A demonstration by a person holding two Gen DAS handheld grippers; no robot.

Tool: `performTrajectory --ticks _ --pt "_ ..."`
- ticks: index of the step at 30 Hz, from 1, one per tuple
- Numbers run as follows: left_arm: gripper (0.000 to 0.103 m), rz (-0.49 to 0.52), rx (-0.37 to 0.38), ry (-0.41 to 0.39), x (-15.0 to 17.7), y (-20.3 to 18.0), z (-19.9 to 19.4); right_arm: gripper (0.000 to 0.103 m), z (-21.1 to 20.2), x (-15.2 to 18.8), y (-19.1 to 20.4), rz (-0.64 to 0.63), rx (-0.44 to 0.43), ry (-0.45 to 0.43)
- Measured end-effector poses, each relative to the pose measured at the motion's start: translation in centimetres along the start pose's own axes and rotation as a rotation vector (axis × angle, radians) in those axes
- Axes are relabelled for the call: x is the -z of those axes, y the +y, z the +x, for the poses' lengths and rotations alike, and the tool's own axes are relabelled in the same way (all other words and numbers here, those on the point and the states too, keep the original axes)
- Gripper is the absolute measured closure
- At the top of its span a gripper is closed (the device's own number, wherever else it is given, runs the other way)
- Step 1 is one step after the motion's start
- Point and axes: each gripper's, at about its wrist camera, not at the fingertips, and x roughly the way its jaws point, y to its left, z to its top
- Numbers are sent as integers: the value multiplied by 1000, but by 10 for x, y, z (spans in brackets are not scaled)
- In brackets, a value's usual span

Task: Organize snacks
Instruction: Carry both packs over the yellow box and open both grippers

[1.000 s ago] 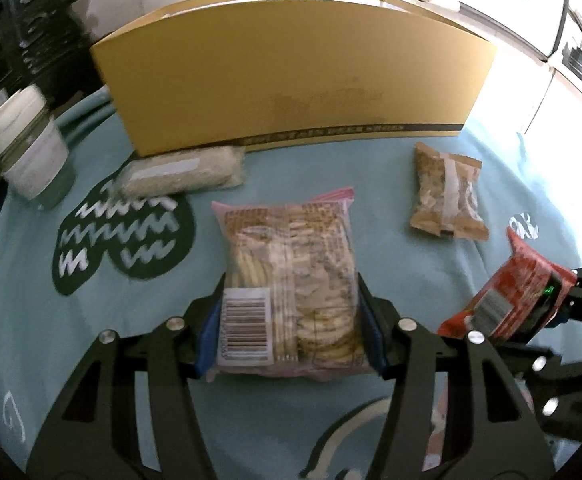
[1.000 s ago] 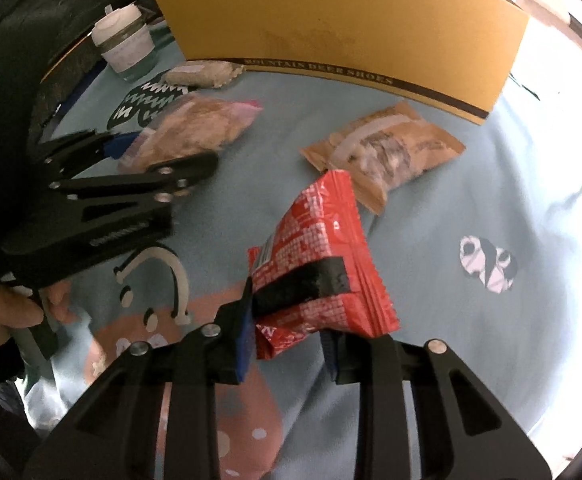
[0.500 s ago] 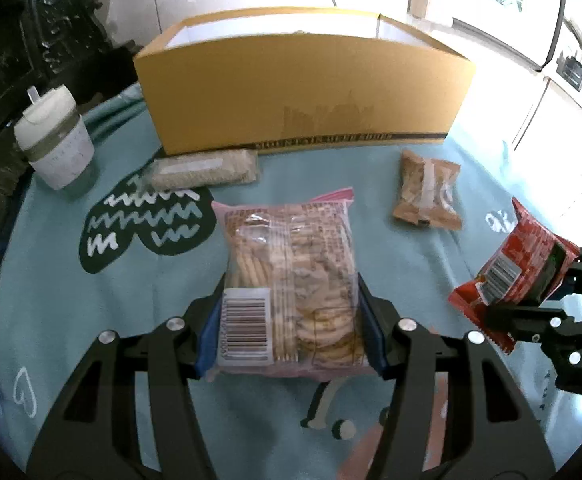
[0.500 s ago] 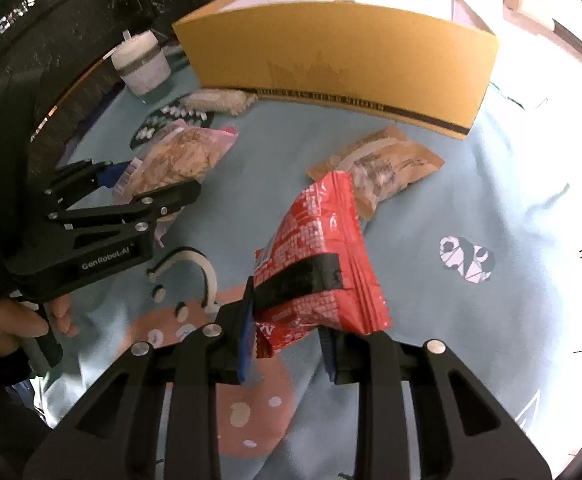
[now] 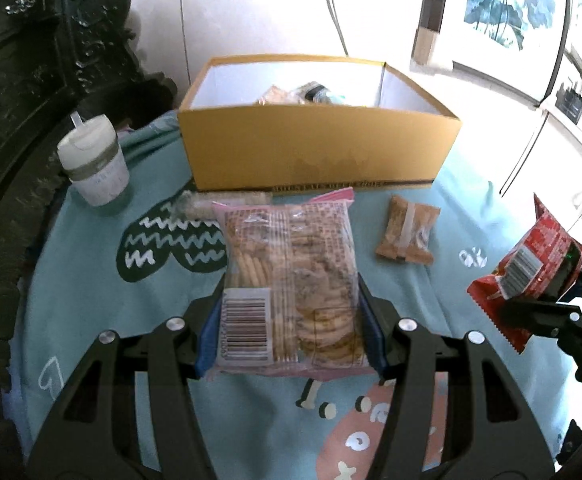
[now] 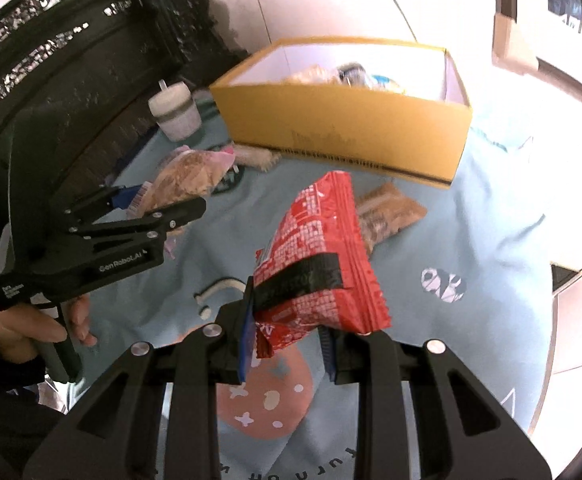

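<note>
Nearest the left camera, the left gripper [image 5: 289,328] is closed on the clear cracker bag [image 5: 291,276], its blue pads pressing both long sides near the barcode end; the bag hangs above the teal cloth [image 5: 91,304] rather than resting on it. The right gripper [image 6: 289,330] likewise pinches the lower end of the red snack packet [image 6: 319,256], which stands tilted upward between its fingers.

Compared with a second ago, both grippers have risen; the cloth's pattern now looks smaller beneath them, and the yellow box [image 5: 319,152], whose front wall alone showed before, now reveals its white interior and a few snacks already lying at its far end. The grip on each bag looks unchanged; neither has slipped.

This suggests both bags are lifted high enough to clear the front wall, so the carry forward and over the rim seems the step in hand; release should wait until each bag is past that wall.

Farther on, the brown wrapped snack [image 5: 407,236] lies on the cloth well short of the box, and a pale packet [image 5: 227,202] sits just beside the box's front; both likely remain to be collected. The lidded cup [image 5: 93,162] stands at the far left.
</note>
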Motion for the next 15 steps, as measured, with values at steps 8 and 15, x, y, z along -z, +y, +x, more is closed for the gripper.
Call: performTrajectory --ticks 8,15 --pt "45 -29 -4 -63 -26 2 -25 75 -32 -28 3 -11 -6 -92" --pt "44 -39 5 -136 -60 1 -49 75 -65 -60 -1 -16 -7 -184"
